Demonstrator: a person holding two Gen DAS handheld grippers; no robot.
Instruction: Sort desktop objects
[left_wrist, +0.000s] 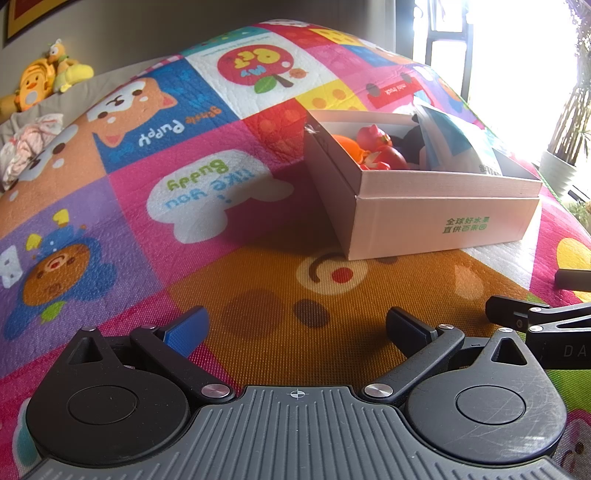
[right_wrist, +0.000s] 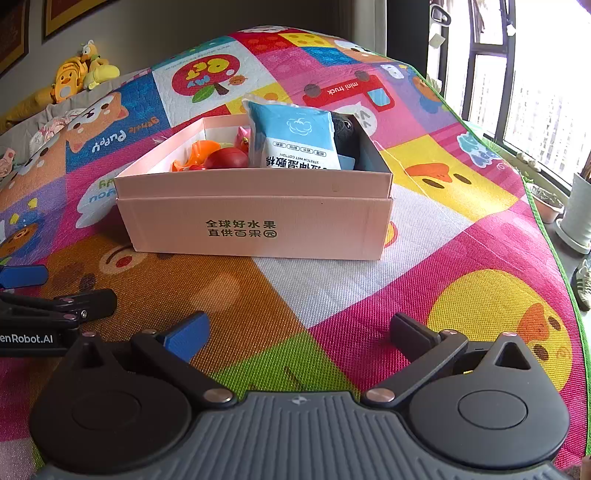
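A pink cardboard box (left_wrist: 439, 221) (right_wrist: 255, 236) stands on a colourful cartoon play mat (left_wrist: 207, 155) (right_wrist: 461, 229). Inside it are a blue and white wet-wipe pack (right_wrist: 295, 136) (left_wrist: 454, 144), orange and red plastic toys (right_wrist: 214, 157) (left_wrist: 369, 147) and a dark plush item (right_wrist: 345, 129). My left gripper (left_wrist: 299, 328) is open and empty, low over the mat in front of the box's left corner. My right gripper (right_wrist: 301, 334) is open and empty, in front of the box. Each gripper shows at the edge of the other's view.
Yellow plush toys (left_wrist: 48, 77) (right_wrist: 79, 74) and crumpled cloth (left_wrist: 29, 144) lie beyond the mat's far left. Windows and potted plants (right_wrist: 580, 210) stand to the right of the mat's green edge (right_wrist: 546, 236). A shoe (right_wrist: 583, 284) lies on the floor there.
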